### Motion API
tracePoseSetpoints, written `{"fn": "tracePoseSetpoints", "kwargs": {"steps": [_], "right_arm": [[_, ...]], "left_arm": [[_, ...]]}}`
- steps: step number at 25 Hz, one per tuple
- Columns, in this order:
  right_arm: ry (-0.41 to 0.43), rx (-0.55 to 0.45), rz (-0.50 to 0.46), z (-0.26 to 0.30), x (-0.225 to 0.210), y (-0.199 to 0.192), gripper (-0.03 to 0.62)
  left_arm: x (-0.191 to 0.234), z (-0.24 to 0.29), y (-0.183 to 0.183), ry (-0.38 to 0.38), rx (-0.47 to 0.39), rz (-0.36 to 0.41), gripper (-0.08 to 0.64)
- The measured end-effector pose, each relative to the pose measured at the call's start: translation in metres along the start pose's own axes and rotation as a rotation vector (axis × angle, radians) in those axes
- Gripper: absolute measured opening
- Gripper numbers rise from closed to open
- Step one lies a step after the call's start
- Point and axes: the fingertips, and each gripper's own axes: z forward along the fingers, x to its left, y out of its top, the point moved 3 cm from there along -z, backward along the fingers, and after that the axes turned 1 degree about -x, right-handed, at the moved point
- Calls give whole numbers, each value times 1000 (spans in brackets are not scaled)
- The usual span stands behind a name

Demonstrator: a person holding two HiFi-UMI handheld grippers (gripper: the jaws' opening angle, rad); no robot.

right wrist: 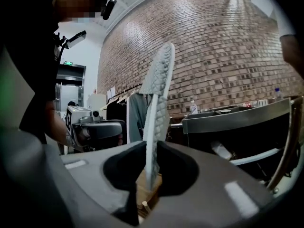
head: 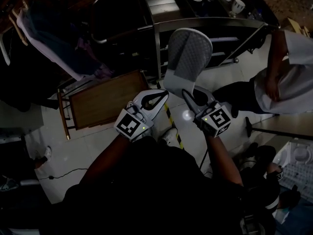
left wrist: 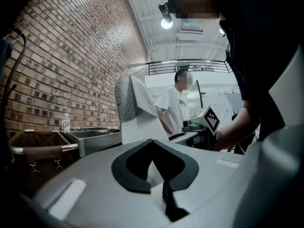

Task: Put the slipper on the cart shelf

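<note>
One slipper (head: 188, 58) was all this step concerned. It stood upright in the air, pinched by its lower end between the jaws of the right gripper (head: 187, 94), in front of the steel cart (head: 210, 19) and not yet on any shelf. To finish well, I judged, the carrier should tip the sole flat before reaching in and clear the cart's front rail. The slipper should then be set fully down on a bare stretch of shelf, and only then should the jaws part. A release while it stood on edge would likely let it topple off. The grip sat low on a long and probably soft thing, so a slow approach seemed wise.

The slipper looked pale grey, its sole covered in a fine diamond tread, and it was thin when seen edge-on in the right gripper view. The left gripper (head: 161, 96) hovered just beside the slipper's lower end, its jaws together on nothing. A wooden tray table (head: 107, 99) stood left of the cart, and a person in a white shirt (head: 286, 77) stood at the right.
</note>
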Motion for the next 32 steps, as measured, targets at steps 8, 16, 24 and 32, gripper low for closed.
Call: {"fn": "tracePoseSetpoints", "kwargs": {"steps": [8, 16, 24, 32], "right_arm": [[111, 125, 195, 29, -21, -41, 60], [159, 252, 416, 59, -45, -89, 60], [190, 386, 518, 74, -71, -136, 60], [234, 437, 648, 106, -135, -171, 61]], "left_arm": [[29, 22, -21, -38, 1, -28, 0], [57, 33, -38, -128, -14, -22, 0], [72, 47, -56, -155, -11, -37, 0], [101, 89, -77, -111, 15, 33, 1]]}}
